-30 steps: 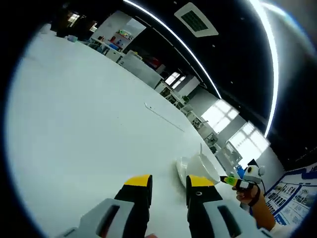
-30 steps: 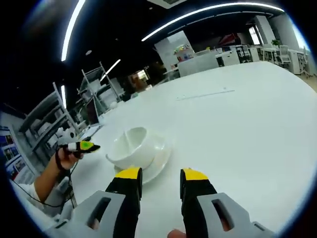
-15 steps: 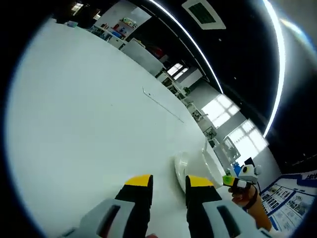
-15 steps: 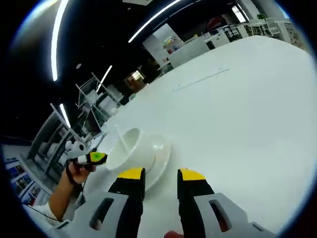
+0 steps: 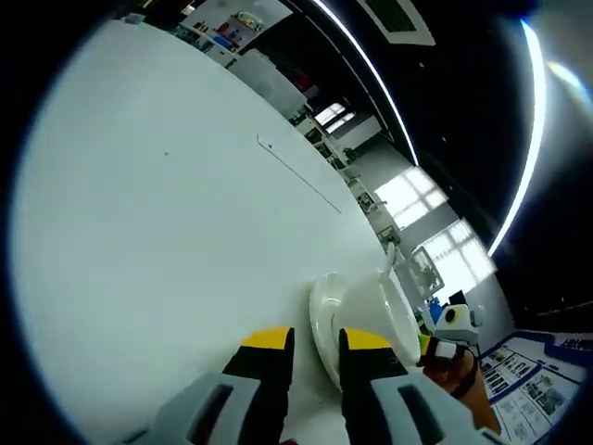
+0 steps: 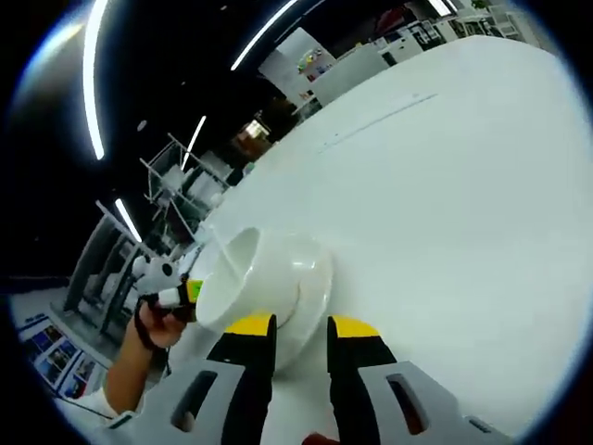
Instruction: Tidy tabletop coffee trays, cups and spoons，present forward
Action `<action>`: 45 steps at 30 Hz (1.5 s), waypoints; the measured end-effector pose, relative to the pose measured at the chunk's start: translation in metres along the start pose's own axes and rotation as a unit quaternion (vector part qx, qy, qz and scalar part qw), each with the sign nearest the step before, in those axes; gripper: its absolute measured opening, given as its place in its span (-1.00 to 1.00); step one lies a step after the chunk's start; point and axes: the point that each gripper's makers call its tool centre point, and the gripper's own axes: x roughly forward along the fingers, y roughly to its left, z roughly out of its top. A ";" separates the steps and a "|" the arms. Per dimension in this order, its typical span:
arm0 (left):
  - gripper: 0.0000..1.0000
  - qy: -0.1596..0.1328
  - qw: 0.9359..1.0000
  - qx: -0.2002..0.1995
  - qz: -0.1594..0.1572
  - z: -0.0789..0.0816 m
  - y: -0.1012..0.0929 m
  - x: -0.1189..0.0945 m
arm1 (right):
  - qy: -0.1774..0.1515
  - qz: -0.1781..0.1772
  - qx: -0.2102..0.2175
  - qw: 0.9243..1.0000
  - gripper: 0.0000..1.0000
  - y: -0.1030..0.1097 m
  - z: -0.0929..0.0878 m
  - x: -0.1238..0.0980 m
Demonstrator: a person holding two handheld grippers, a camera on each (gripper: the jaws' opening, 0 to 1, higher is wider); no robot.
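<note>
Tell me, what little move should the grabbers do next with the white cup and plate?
Probably ease the right gripper forward so its open jaws close on the round white saucer: the rim lies just ahead of the yellow tips, and the white cup with a spoon sits on it.

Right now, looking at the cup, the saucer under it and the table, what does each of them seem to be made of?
The cup looks like glazed white ceramic or porcelain: smooth and opaque, with soft highlights. The saucer it sits on matches it, plain white and glossy, so probably the same ware; glossy plastic can't be ruled out. The table looks like a matte white laminate or painted board, flat and even, with a thin straight seam; its core is hidden.
</note>
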 end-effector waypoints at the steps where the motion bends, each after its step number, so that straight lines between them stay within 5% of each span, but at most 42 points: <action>1: -0.58 0.001 1.000 0.000 0.000 -0.001 0.000 0.001 | 0.003 0.000 -0.001 1.000 -0.56 -0.001 0.000 0.001; 11: -0.59 0.026 0.999 -0.019 -0.006 -0.015 -0.006 0.018 | 0.019 -0.003 0.005 1.000 -0.61 -0.006 -0.005 0.009; 18: -0.77 0.040 0.999 -0.021 0.003 -0.021 -0.008 0.024 | 0.029 -0.014 0.013 0.999 -0.70 -0.007 -0.009 0.012; 28: -0.82 0.048 0.997 -0.059 0.030 -0.024 -0.008 0.025 | 0.055 -0.050 0.108 0.991 -0.86 -0.012 -0.014 0.012; 45: -0.89 0.087 0.990 -0.101 0.051 -0.022 -0.001 0.024 | 0.078 -0.065 0.131 0.986 -0.92 -0.010 -0.006 0.017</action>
